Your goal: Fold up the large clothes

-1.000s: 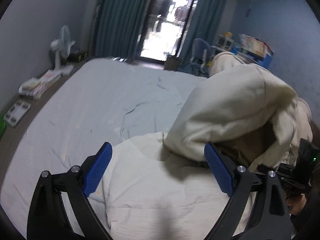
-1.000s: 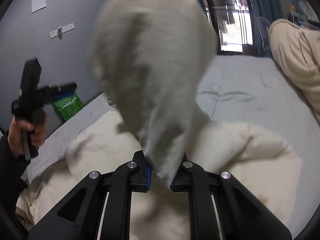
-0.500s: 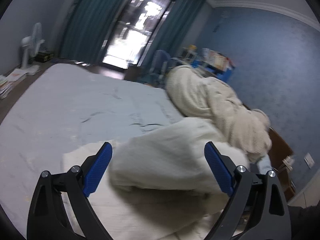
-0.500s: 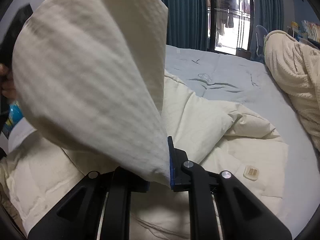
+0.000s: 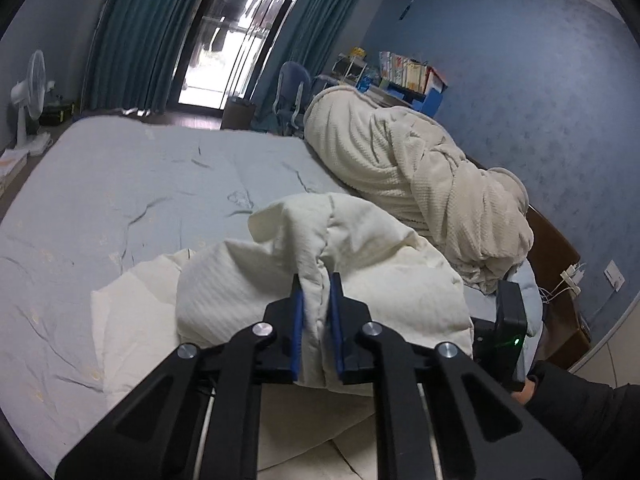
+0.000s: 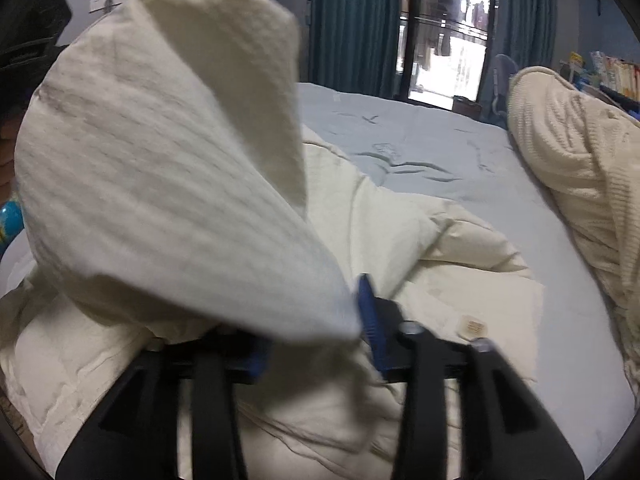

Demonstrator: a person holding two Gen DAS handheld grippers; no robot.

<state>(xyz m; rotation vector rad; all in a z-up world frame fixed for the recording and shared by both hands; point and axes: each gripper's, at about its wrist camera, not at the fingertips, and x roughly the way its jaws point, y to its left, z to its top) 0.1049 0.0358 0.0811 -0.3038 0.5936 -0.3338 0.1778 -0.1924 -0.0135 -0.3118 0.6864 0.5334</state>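
Nearest the lens in the left wrist view, the left gripper is pinching a ridge of the cream quilted garment between its blue pads, the jaws having just been closing onto that fabric. In the right wrist view the right gripper is standing part-open, its jaws having just been opening, and a flap of the same cream garment is draping loosely between and over them, no longer pressed. This looks like a handover of the fold from right to left.

To do it well, the left hand should be keeping a firm, deep bite on the ridge and holding it steady while the right slides back and clear, so the flap is not dragged out of line.

Beyond the grippers, the rest of the garment is lying bunched on the pale blue bedsheet, and farther off a cream knitted blanket is heaped along the bed's far edge.

Compared with a second ago, the left jaws were wide with nothing between them, and the right was clamped on the raised flap; the roles have swapped.
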